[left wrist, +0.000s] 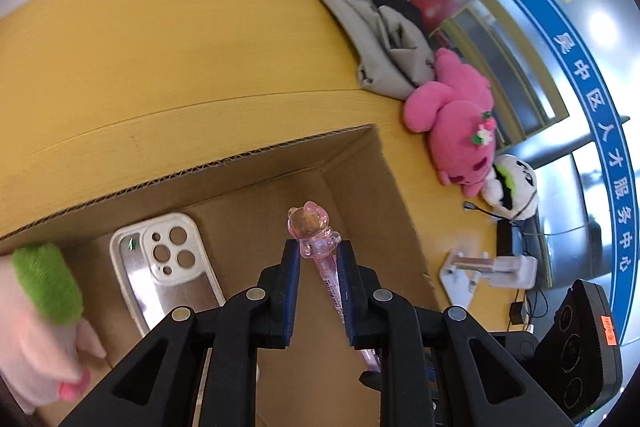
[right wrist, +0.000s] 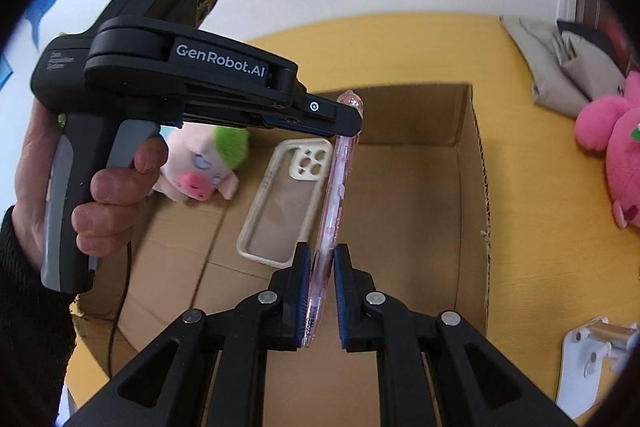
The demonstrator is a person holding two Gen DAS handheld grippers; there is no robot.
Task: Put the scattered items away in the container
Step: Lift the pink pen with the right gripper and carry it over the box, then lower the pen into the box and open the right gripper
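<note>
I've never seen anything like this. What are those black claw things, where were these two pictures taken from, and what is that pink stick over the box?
No robot here: a person holds two hand-held grippers, each with a fisheye camera looking along its fingers. One picture is from the left gripper, the other from the right gripper. Both pinch one pink pen with a cat-shaped top, held over an open cardboard box on a yellow table. In the box lie a phone case and a pig plush toy. A pink plush toy and a white phone stand remain on the table.
</note>
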